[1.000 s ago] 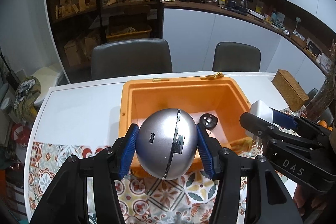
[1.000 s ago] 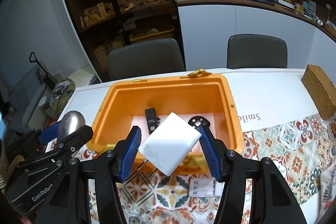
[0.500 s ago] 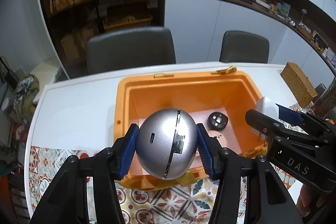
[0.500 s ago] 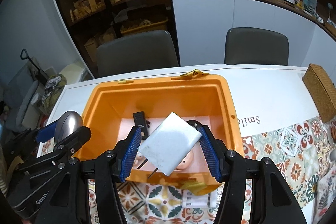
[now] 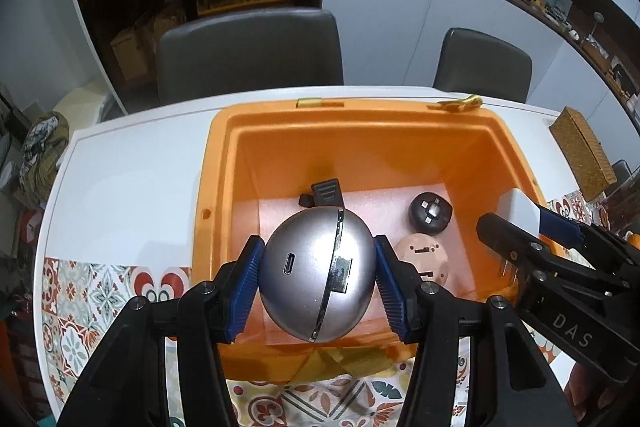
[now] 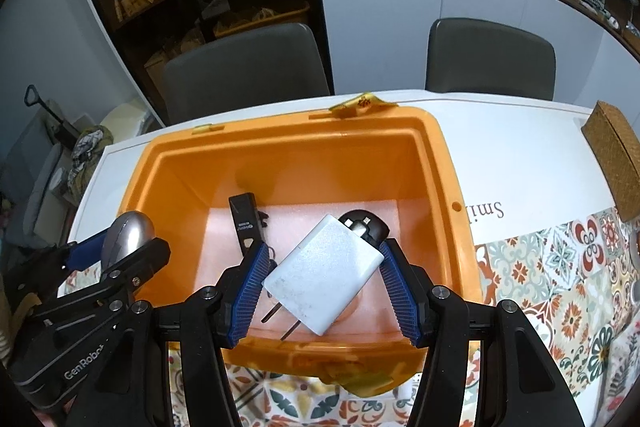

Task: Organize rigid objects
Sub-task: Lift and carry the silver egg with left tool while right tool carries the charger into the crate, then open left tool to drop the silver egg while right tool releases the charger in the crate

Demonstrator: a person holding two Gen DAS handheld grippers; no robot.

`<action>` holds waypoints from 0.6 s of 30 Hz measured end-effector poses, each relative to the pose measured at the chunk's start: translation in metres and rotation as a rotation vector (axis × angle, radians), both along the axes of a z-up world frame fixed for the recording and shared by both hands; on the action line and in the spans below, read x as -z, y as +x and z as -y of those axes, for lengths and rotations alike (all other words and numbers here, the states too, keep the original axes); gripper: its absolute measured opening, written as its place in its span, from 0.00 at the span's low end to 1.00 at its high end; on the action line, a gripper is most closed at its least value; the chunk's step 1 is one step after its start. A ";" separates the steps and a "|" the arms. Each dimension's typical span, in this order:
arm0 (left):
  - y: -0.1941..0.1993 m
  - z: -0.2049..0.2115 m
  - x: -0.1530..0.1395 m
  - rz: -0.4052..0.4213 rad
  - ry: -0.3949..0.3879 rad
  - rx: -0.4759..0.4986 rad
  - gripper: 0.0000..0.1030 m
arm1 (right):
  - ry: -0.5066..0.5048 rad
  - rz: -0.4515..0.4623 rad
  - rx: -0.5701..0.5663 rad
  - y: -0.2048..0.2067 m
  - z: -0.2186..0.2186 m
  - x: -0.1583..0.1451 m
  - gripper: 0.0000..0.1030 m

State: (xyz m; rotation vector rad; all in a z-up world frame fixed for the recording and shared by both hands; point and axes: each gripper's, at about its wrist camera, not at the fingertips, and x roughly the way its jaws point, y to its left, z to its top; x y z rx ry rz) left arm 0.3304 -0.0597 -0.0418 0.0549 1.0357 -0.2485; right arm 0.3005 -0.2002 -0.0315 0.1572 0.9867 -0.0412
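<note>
Two grippers are both loaded and hanging over the same orange bin (image 5: pixel 216 187). The left gripper (image 5: pixel 318 279) has its blue pads pressed against either side of a silver egg-shaped gadget (image 5: pixel 318 273), which has a small oval port on its face and a shiny seam running top to bottom. It sits over the bin's near-left part, right above the near rim.

The right gripper (image 6: pixel 322 279) is pinching a white wall charger (image 6: pixel 326 273) by two opposite corners, so the charger sits tilted, with its two metal prongs pointing down and back toward the tool. That one is over the bin's near wall too, roughly mid-width.

Ahead of the left fingers, down on the pinkish foam lining the bin floor, there's a black clip-like piece (image 5: pixel 326 193) just past the egg, a black round plug adapter (image 5: pixel 430 213) off to the right, and a pale pink round one (image 5: pixel 422 259) nearer, just beside the right pad. From the right wrist view a black stick-shaped gadget (image 6: pixel 246 221) with small lettering lies ahead-left of the charger.

The bin rests on a white table (image 5: pixel 132 179) with a patterned tile-print cloth (image 5: pixel 84 291) under the tools. A woven box (image 6: pixel 614 167) sits far right, and two grey chairs (image 5: pixel 248 51) stand beyond the table.
</note>
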 end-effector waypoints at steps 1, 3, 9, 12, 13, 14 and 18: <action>0.001 0.000 0.002 -0.010 0.002 -0.003 0.53 | -0.002 -0.002 0.000 0.000 0.000 0.001 0.56; 0.003 -0.001 0.008 -0.035 0.002 -0.011 0.53 | -0.003 -0.006 0.002 0.001 0.001 0.003 0.56; 0.005 -0.002 0.017 -0.056 0.010 -0.031 0.54 | -0.002 -0.017 0.008 0.002 0.002 0.007 0.56; 0.003 -0.001 0.013 -0.031 0.039 -0.031 0.62 | 0.002 -0.023 0.012 0.002 0.002 0.009 0.56; 0.003 -0.001 0.011 -0.026 0.041 -0.035 0.64 | 0.004 -0.025 0.013 0.002 0.002 0.010 0.56; 0.002 -0.002 0.009 -0.017 0.046 -0.042 0.65 | 0.007 -0.027 0.013 0.002 0.002 0.010 0.56; -0.003 -0.006 0.001 0.027 0.109 -0.064 0.76 | 0.010 -0.030 0.010 0.002 0.001 0.011 0.56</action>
